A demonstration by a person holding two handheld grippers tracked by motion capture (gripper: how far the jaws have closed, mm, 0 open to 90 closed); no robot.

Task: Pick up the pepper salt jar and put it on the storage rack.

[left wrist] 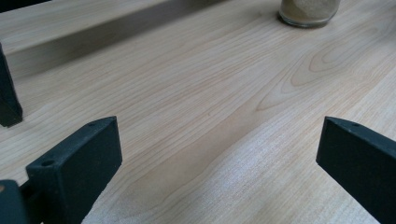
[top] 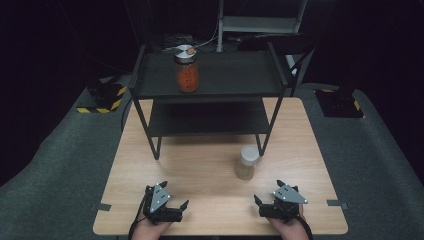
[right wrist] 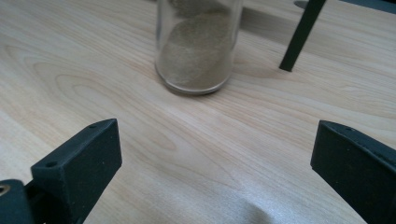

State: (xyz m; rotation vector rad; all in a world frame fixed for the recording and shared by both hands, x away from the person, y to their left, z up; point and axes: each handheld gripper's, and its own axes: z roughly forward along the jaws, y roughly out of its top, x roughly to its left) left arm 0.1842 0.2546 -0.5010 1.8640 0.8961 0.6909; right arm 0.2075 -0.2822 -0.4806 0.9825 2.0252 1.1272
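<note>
- the right gripper [top: 274, 204] rests near the front edge of the table [top: 150, 165], towards its right corner, jaws wide apart and empty.
- the left gripper [top: 167, 206] sits near the front edge towards the left corner, jaws likewise spread and holding nothing.
- the pale jar [top: 247, 162] stands upright on the table, right of centre, just in front of the shelf rack's [top: 210, 80] front right leg; in the right gripper view the pale jar [right wrist: 198, 44] is straight ahead between the jaws.
- likely step: reach for this jar with the right gripper.
- go in level and low, so both jaws pass either side of the glass body, under the lid.
- close squarely; a slanted grip could tip it.
- mind the rack leg [right wrist: 301, 35] just behind it.
- a red jar [top: 187, 70] already stands on the top shelf.
</note>
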